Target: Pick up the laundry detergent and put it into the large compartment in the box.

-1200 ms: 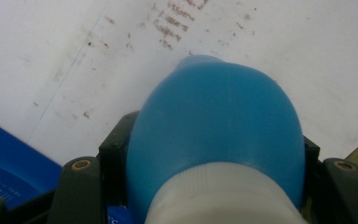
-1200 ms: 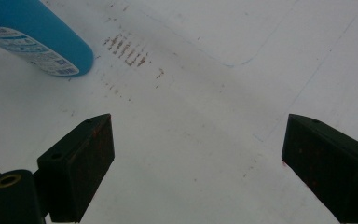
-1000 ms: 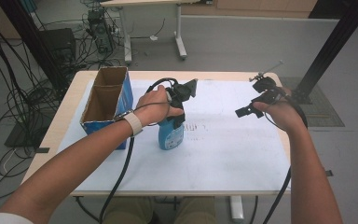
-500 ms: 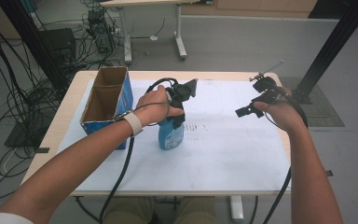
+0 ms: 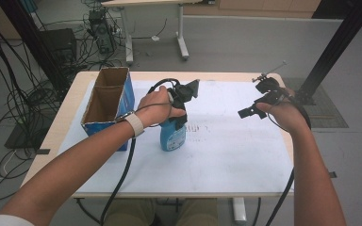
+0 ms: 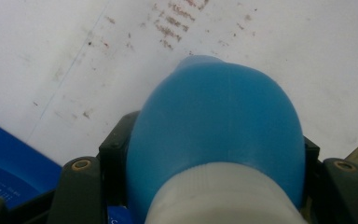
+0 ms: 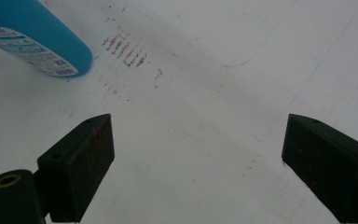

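A blue bottle with a white neck stands upright on the white sheet, left of its middle. My left gripper comes down from above and is shut on the bottle's top. In the left gripper view the black jaws sit tight against both sides of the bottle. My right gripper hovers over the table's right side, open, with nothing between its fingers. The right gripper view has its jaws wide apart over bare sheet, and the bottle is at the upper left.
An open blue cardboard box stands at the table's left, close beside the bottle, and its corner lies near the left jaw. Reddish smudges mark the sheet by the bottle. Cables and another table's legs lie beyond the far edge.
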The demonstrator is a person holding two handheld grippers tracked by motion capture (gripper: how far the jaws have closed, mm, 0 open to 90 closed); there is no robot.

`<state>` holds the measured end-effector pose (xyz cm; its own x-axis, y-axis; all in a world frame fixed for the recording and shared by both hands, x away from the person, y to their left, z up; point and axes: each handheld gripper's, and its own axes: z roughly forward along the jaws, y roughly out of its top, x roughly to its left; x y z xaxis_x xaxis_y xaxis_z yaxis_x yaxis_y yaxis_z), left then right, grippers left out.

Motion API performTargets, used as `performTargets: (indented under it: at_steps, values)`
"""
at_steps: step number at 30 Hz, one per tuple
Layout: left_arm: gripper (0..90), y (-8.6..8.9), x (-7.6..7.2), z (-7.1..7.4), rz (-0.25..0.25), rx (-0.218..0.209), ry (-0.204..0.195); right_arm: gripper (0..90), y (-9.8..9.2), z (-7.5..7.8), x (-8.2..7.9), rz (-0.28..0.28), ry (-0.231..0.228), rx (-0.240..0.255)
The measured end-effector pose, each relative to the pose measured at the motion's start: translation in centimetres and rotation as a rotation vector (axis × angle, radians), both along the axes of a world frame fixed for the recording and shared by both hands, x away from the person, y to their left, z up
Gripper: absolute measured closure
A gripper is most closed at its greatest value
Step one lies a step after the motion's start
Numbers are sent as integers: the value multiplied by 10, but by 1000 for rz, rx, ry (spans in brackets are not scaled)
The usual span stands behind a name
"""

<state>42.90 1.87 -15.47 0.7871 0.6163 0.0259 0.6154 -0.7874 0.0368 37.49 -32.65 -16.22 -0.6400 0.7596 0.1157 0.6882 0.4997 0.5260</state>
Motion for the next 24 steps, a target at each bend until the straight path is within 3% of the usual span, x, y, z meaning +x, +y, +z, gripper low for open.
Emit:
performTargets:
  at_steps: [24]
  values:
    - [372,-1,-2,0,2,1,-6,90,0,2,-4,-3,-10,2]
